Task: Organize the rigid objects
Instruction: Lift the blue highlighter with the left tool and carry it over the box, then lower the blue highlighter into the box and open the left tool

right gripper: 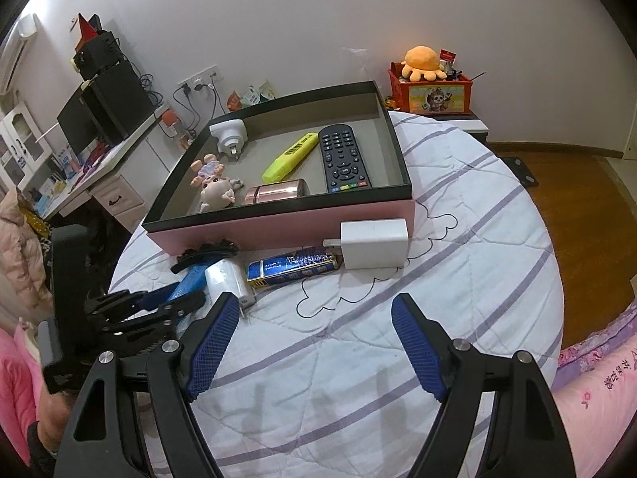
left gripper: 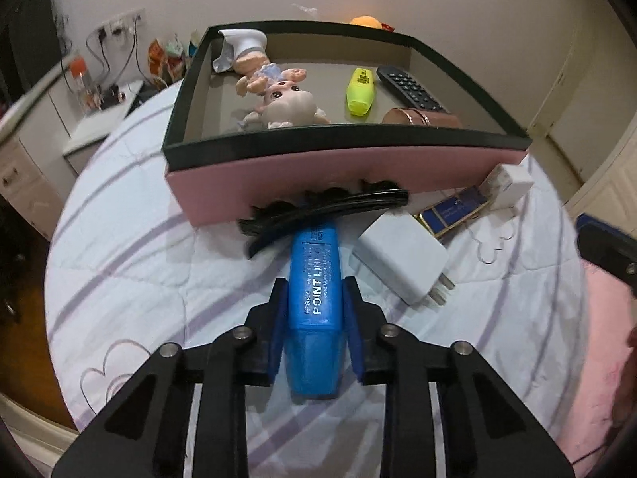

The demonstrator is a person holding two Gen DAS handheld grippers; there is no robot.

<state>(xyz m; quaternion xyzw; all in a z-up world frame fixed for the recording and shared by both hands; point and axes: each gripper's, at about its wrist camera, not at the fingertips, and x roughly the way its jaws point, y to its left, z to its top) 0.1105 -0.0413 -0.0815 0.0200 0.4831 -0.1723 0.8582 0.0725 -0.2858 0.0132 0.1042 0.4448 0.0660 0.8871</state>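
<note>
My left gripper (left gripper: 314, 285) is shut on a blue highlighter (left gripper: 314, 247), whose far end lies under a black hair clip (left gripper: 326, 207) against the pink box's front wall. The pink box with a black rim (left gripper: 338, 137) holds a doll (left gripper: 286, 99), a yellow highlighter (left gripper: 360, 91), a black remote (left gripper: 410, 87), a rose-gold cylinder (left gripper: 422, 117) and a white plug (left gripper: 243, 46). In the right wrist view my right gripper (right gripper: 314, 298) hangs open over the quilt with nothing between its fingers. The left gripper (right gripper: 159, 302) shows there at the left, on the blue highlighter (right gripper: 187, 279).
On the striped quilt in front of the box lie a white charger (left gripper: 398, 259), a blue gold-edged case (left gripper: 454, 211) and a white cube adapter (right gripper: 374, 243). A desk with cables stands at the left, a red toy bin (right gripper: 434, 93) behind. Wooden floor lies to the right.
</note>
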